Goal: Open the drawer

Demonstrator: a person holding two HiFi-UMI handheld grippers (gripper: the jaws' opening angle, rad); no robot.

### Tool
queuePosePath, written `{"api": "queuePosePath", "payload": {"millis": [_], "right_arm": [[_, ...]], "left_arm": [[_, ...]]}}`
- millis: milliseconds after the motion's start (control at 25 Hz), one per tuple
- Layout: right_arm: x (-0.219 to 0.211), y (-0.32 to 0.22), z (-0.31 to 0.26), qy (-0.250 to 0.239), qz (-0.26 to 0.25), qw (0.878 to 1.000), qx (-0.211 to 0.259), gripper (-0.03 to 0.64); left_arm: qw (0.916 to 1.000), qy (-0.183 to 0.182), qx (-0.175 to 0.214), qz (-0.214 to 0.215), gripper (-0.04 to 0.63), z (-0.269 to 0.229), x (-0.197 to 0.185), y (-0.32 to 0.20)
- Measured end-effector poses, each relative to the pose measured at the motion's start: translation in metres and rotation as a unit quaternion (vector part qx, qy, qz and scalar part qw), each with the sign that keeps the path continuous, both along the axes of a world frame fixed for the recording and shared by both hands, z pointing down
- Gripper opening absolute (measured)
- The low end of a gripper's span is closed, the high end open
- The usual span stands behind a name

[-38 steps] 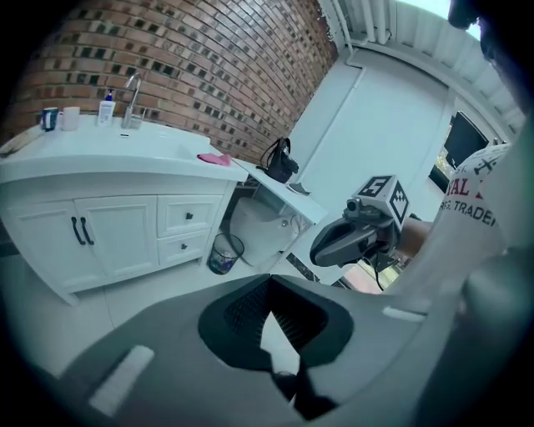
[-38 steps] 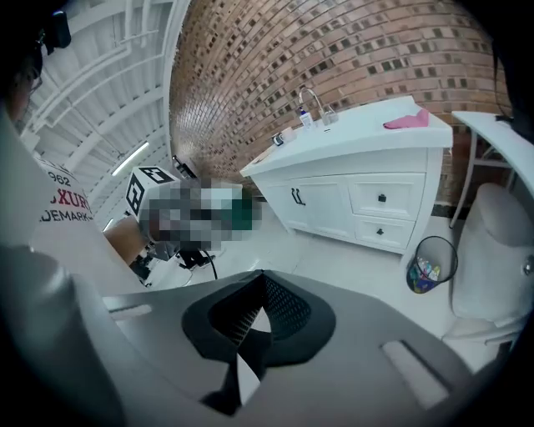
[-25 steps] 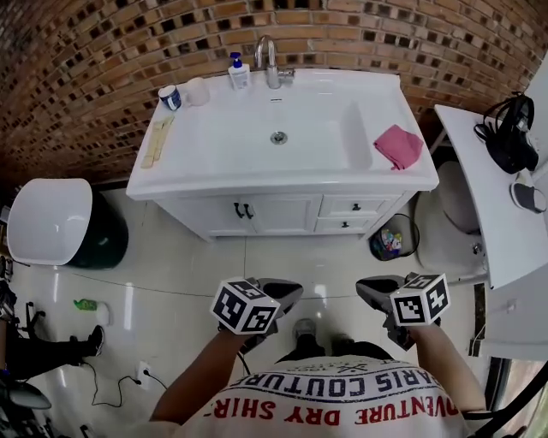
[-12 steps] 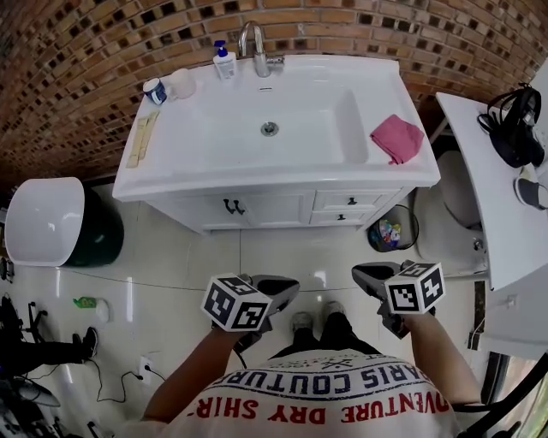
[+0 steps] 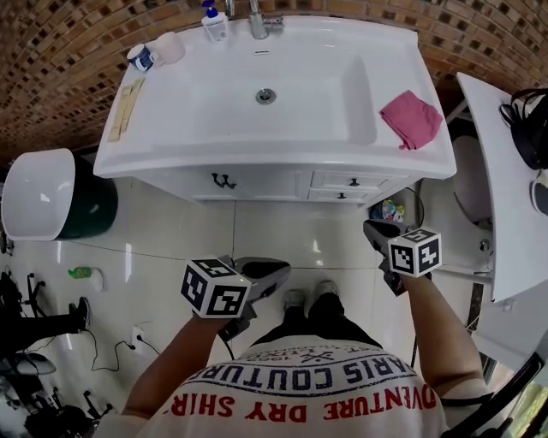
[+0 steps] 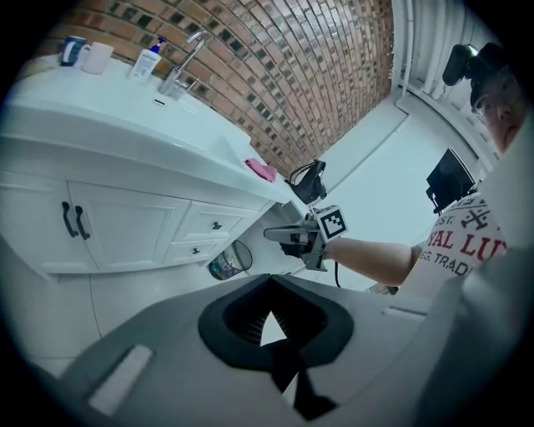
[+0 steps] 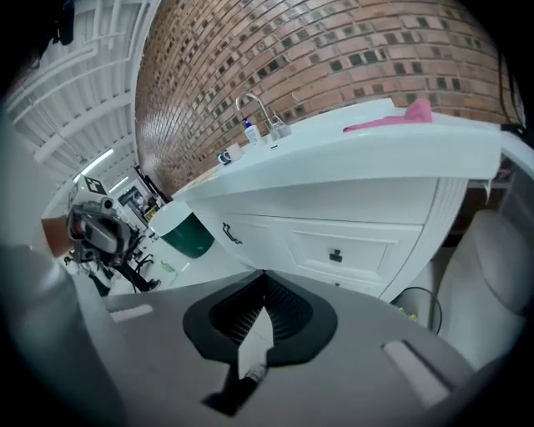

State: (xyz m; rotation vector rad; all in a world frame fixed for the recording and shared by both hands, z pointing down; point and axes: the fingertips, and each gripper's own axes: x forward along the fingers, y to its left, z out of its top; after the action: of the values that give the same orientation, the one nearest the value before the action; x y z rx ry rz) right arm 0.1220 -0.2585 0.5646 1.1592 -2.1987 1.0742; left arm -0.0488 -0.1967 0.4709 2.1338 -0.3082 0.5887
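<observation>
The white rectangular vanity cabinet (image 5: 171,181) spans the frame's top. Its stacked white drawers (image 5: 334,180) sit right of the paired doors (image 5: 257,183). A pink folded cloth (image 5: 411,118) lies on the countertop's right end, and a white-lidded green bin (image 5: 43,205) stands at far left.

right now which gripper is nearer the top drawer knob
Right. The right gripper is in front of the top drawer knob, slightly to its right; the left gripper is farther back and well to the knob's left.

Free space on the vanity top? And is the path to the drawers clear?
Free: the basin; the counter corner in front of the wooden sticks; the floor between the drawers and the shoes. Crowded: cup, jar and soap bottle beside the faucet at the back-left; pink cloth takes the right ledge; wastebasket right of the drawers.
</observation>
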Motion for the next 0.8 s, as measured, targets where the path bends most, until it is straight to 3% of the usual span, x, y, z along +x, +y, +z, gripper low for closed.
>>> {"api": "queuePosePath", "payload": {"millis": [200,400,560,640,800], "right_arm": [[0.018,-0.037,0.056,-0.005,0.03,0.999,-0.015,0.002],[0.032,-0.063,0.112,0.007,0.067,0.997,-0.041,0.051],[0.042,-0.087,0.146,0.017,0.114,0.993,-0.04,0.114],[0.047,-0.097,0.16,0.022,0.142,0.989,-0.041,0.176],[0.056,-0.108,0.179,0.048,0.17,0.984,-0.027,0.238]], "left_arm": [[0.9991,-0.004,-0.032,-0.029,-0.018,0.025,-0.003,-0.002],[0.9984,-0.001,-0.04,-0.041,-0.018,0.054,-0.001,-0.009],[0.9976,0.01,-0.048,-0.048,-0.018,0.078,0.006,-0.013],[0.9977,0.006,-0.047,-0.048,-0.018,0.089,0.006,-0.015],[0.9981,-0.001,-0.041,-0.046,-0.018,0.11,0.009,-0.012]]}}
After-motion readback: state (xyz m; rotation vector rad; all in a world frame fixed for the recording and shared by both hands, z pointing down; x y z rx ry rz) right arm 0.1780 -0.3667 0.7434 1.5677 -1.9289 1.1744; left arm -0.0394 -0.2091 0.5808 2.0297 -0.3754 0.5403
